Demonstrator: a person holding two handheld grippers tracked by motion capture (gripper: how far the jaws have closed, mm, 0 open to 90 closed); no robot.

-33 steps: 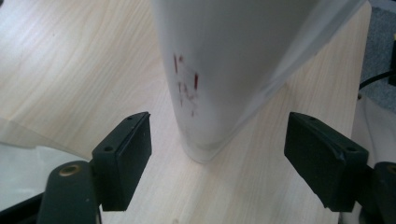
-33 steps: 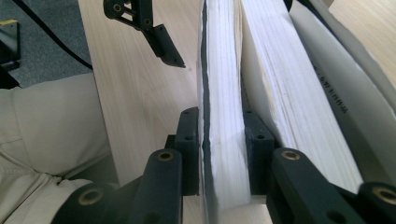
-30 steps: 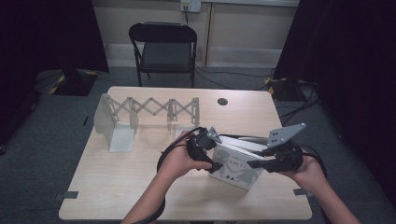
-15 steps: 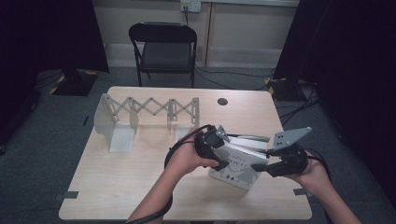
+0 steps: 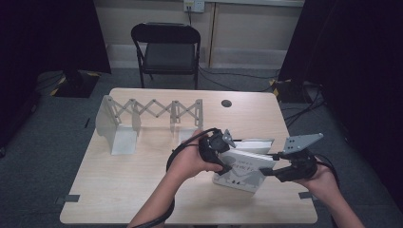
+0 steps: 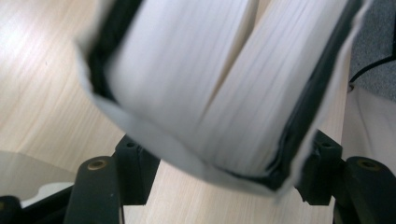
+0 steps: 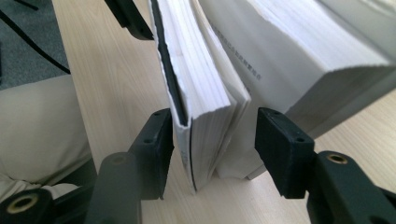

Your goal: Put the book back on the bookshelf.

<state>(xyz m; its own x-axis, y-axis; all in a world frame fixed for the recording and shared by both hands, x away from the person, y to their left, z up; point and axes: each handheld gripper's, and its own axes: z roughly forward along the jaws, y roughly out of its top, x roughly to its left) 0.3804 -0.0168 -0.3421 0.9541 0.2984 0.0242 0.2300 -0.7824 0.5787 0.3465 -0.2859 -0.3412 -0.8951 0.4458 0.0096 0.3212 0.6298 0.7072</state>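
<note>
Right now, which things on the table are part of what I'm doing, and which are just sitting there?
In the job:
- book, held between both grippers
- left gripper, at the book's left end
- right gripper, at its right end
- second book, lying just behind it

Just sitting there:
- folding rack, at the table's back left
- round hole cap
- chair, beyond the table

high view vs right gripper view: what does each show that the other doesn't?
High view alone: the rack at the table's far left, the chair behind, the left gripper at the book's far end, both hands. Right gripper view alone: the page edges up close, a printed line on the thicker book beside it, and the right gripper open, one jaw against the cover, the other apart. Both: the book and the table.
</note>
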